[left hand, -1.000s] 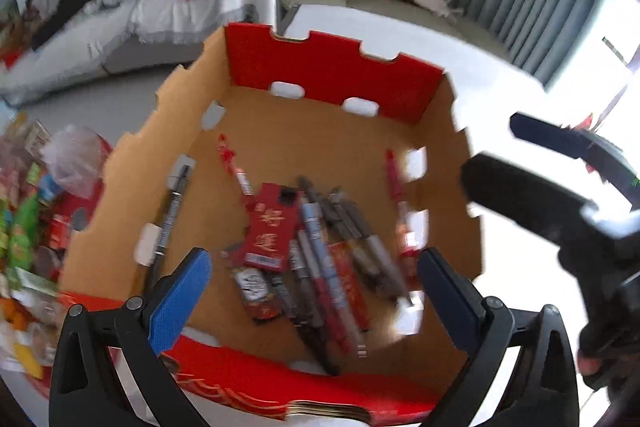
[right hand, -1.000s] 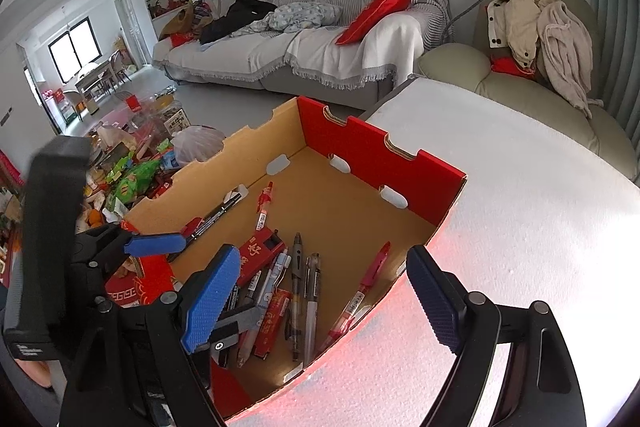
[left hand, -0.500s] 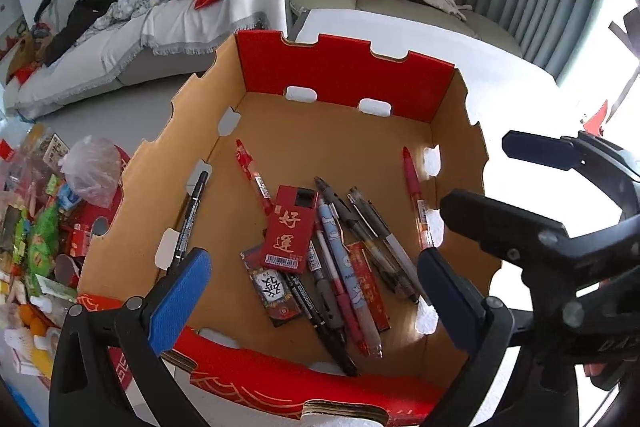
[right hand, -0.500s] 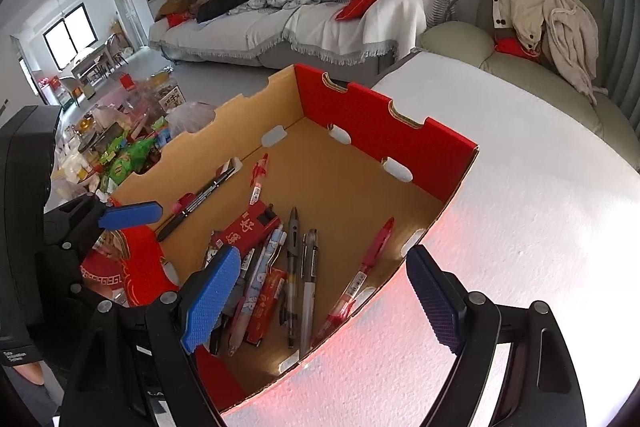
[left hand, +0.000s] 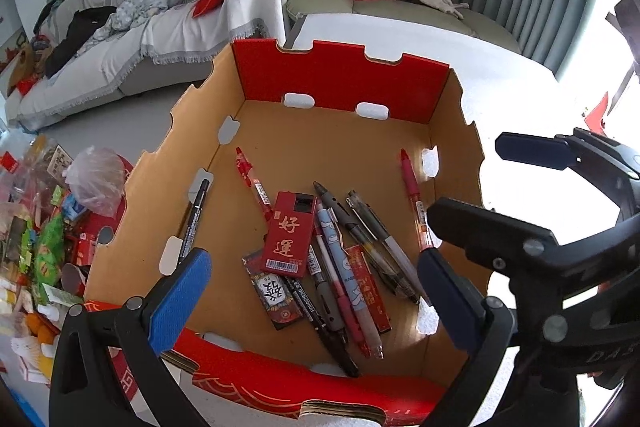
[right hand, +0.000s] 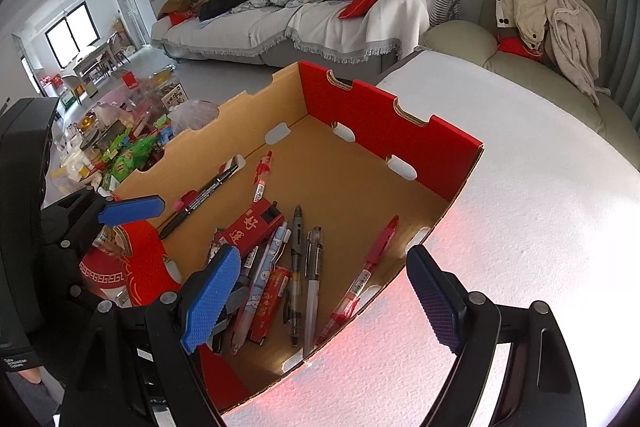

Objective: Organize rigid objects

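A cardboard box with red walls stands on a white table. On its floor lie several pens in a loose heap. A red packet with gold characters lies among them. A black marker rests along the left wall and a red pen along the right. My left gripper hangs open above the box's near edge. My right gripper stands open over the box's right wall. Neither holds anything.
The white table top stretches to the right of the box. Snack packets and a plastic bag crowd the floor to the left. A sofa and an armchair piled with clothes stand behind.
The left view has tilted a little and turned sharp. In it the right gripper has sunk closer to the box's right wall. Both grippers stay open; the box's contents lie unmoved.
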